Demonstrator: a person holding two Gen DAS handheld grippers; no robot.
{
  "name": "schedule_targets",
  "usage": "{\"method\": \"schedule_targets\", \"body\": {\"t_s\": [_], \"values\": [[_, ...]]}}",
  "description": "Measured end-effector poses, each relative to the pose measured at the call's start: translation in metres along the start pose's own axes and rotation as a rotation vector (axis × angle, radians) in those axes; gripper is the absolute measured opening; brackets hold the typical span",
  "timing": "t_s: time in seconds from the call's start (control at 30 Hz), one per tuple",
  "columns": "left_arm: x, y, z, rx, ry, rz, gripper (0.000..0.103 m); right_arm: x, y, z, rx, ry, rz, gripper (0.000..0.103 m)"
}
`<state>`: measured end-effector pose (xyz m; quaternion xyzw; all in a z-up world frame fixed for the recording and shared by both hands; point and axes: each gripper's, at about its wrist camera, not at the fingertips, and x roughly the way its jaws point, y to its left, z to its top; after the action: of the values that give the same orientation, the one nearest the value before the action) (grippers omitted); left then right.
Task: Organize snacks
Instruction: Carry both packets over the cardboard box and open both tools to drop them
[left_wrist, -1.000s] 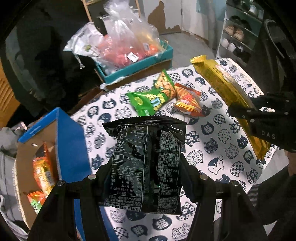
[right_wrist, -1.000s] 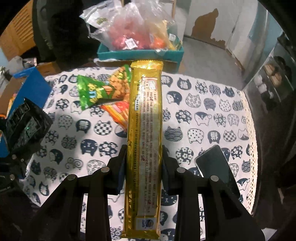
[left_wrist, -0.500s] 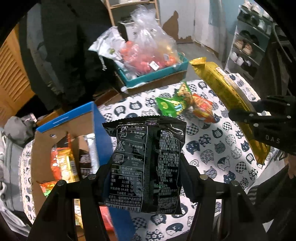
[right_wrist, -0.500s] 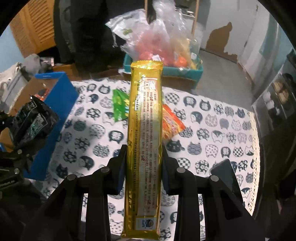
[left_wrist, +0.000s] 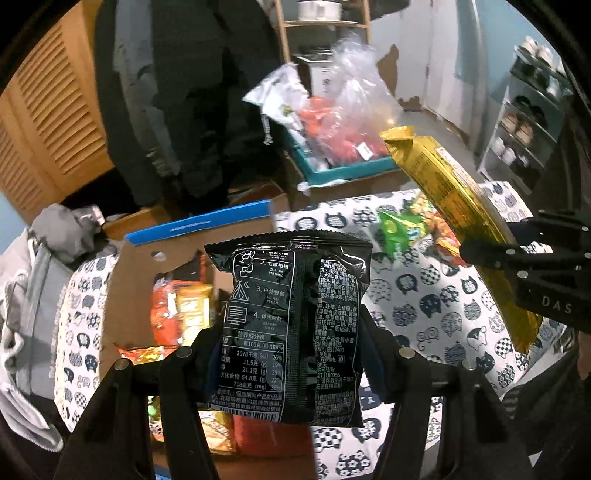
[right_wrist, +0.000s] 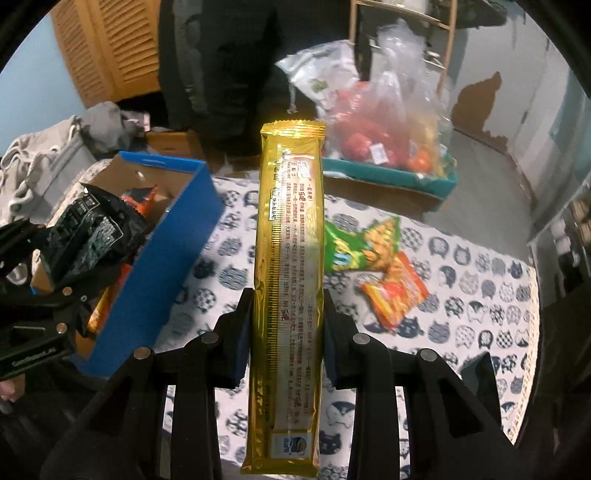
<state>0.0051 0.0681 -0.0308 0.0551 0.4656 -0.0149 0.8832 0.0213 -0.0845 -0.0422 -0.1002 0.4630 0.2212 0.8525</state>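
My left gripper (left_wrist: 291, 343) is shut on a black snack bag (left_wrist: 295, 317) with white print, held upright over the open blue-sided cardboard box (left_wrist: 199, 225). The box holds orange, red and yellow snack packs (left_wrist: 181, 310). My right gripper (right_wrist: 288, 325) is shut on a long gold snack pack (right_wrist: 291, 266), held lengthwise above the cat-print tablecloth (right_wrist: 461, 306). On the cloth lie a green bag (right_wrist: 340, 247) and an orange bag (right_wrist: 395, 291). In the right wrist view the left gripper (right_wrist: 48, 295) and its black bag (right_wrist: 88, 229) hang over the blue box (right_wrist: 177, 236).
A teal tray (right_wrist: 391, 177) with clear plastic bags of red items stands behind the table. A dark phone (right_wrist: 484, 373) lies near the table's front right. Grey clothing (left_wrist: 55, 236) is heaped left of the box. A shoe shelf (left_wrist: 532, 122) stands at the far right.
Both grippers have swung left and risen with their packs. The black bag has gone from above the tablecloth to above the box, whose contents now show. The gold pack has come nearer the box.
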Motion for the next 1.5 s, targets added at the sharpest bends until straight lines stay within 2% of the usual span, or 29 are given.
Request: {"method": "schedule_targets", "body": {"t_s": [0.7, 0.93, 1.2, 1.3, 1.4, 1.5], "values": [[-0.002, 0.1, -0.021, -0.165, 0.015, 0.105, 0.063, 0.025, 0.096, 0.052, -0.109, 0.0, 0.104, 0.031], [0.004, 0.133, -0.029, -0.25, 0.035, 0.108, 0.063, 0.039, 0.127, 0.065, -0.141, 0.017, 0.128, 0.031], [0.013, 0.154, -0.036, -0.314, 0.076, 0.115, 0.063, 0.055, 0.154, 0.073, -0.146, 0.042, 0.168, 0.031], [0.014, 0.156, -0.036, -0.31, 0.084, 0.14, 0.067, 0.06, 0.165, 0.077, -0.144, 0.047, 0.183, 0.031], [0.012, 0.156, -0.035, -0.292, 0.081, 0.174, 0.08, 0.064, 0.172, 0.08, -0.136, 0.051, 0.197, 0.031], [0.011, 0.156, -0.036, -0.273, 0.081, 0.199, 0.08, 0.07, 0.176, 0.081, -0.136, 0.06, 0.206, 0.031]]}}
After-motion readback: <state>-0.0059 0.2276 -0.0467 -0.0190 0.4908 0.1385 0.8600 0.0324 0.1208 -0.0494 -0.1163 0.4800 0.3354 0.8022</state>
